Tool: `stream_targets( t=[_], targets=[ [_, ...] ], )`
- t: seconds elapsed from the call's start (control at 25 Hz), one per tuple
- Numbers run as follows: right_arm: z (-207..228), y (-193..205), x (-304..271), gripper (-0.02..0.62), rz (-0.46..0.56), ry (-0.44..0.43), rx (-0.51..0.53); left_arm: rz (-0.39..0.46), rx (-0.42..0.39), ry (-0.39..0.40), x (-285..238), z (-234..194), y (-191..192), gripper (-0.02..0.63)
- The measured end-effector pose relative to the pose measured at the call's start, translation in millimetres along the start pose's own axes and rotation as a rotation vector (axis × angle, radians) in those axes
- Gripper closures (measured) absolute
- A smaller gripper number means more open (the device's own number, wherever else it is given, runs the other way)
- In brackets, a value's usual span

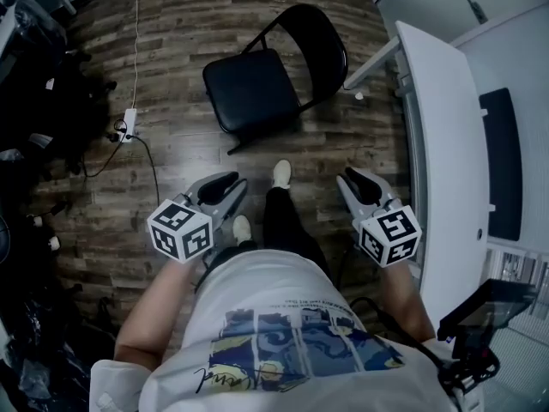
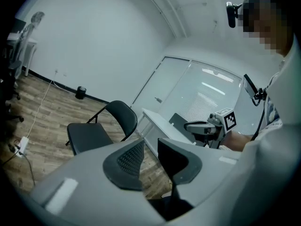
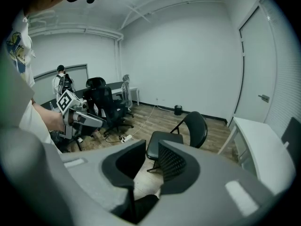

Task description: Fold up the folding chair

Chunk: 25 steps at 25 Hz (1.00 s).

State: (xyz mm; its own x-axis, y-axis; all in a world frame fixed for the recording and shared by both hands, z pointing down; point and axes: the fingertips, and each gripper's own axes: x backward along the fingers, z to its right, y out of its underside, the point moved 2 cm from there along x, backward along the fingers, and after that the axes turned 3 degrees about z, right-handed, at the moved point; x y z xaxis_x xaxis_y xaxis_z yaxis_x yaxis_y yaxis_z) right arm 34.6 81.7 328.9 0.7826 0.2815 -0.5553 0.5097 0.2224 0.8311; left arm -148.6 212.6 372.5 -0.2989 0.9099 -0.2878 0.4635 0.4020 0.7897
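The left gripper (image 1: 235, 184) and right gripper (image 1: 351, 178) hang short of the unfolded chair (image 1: 254, 88) on the floor (image 1: 184, 24) (both jaws released, empty).

The left hand-held gripper (image 1: 227, 183) and the right hand-held gripper (image 1: 356, 178) are held out either side of the person's legs (image 1: 283, 220), pointing forward and downward, each with jaws slightly apart and empty.

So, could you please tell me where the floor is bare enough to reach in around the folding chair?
Bare wood floor lies between the folding chair and the person's shoes, and between the chair and the power strip. It is tight by the white desk at the right, and crowded with dark clutter along the left edge.
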Motion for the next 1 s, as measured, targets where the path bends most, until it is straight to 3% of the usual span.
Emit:
stream_targets(
  t=[0.2,0.4,0.76,1.0],
  targets=[
    [18.3,-17.7,-23.8,0.526,-0.010,0.001,0.016,0.016,0.047,-0.041,6.7,-24.9,-7.6,0.497],
    [98.2,-26.7,-87.0,0.526,-0.045,-0.008,0.015,-0.004,0.100,-0.112,-41.5,-68.3,-15.9,0.483],
    [222.6,-14.5,-181.5,0.500,-0.157,0.037,-0.087,-0.053,0.182,-0.193,-110.4,-145.9,-4.9,0.474],
    [285.6,-2.5,-247.6,0.477,-0.231,0.063,-0.145,-0.058,0.201,-0.222,-152.3,-202.2,-9.5,0.451]
  ],
)
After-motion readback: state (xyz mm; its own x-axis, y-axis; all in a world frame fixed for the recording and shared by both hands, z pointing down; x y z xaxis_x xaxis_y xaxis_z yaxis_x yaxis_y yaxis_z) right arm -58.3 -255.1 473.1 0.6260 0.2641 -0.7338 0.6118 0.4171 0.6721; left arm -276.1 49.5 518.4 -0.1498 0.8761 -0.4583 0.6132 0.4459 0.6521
